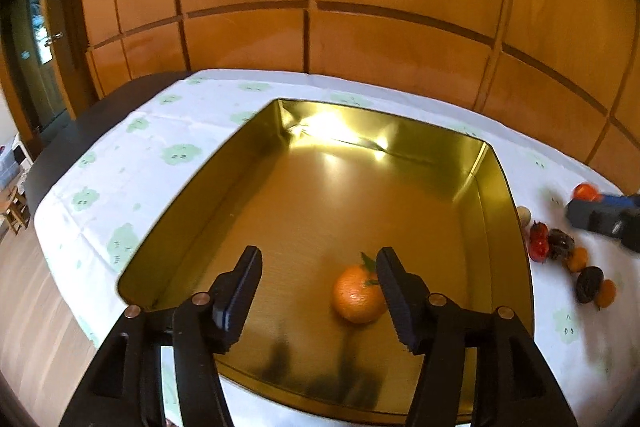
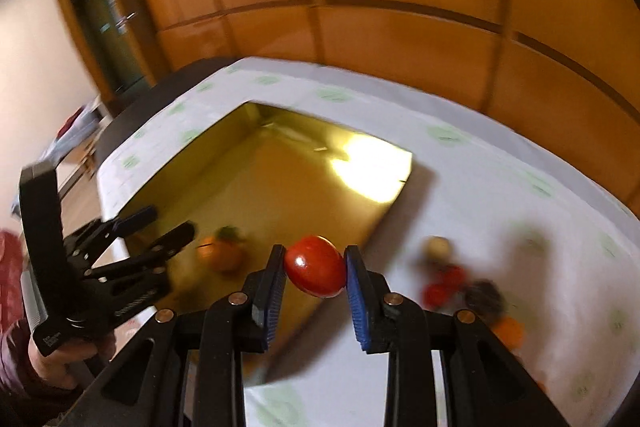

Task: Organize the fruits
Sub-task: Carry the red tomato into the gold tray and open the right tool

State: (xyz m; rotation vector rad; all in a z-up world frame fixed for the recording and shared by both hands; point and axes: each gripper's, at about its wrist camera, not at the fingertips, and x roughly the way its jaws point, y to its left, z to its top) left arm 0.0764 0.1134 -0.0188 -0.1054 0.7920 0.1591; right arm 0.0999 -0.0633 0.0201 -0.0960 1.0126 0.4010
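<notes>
A gold metal tin lies open on the table. On its floor sits an orange mandarin with a green leaf. My left gripper hangs open above the tin, its fingers apart from the mandarin. My right gripper is shut on a red tomato over the tin's near right edge. In the left wrist view the right gripper's body shows blurred at the far right with the tomato.
Loose fruits lie on the white cloth right of the tin: red ones, dark ones, small orange ones and a pale one. A hand holds the left gripper. Wooden panels stand behind.
</notes>
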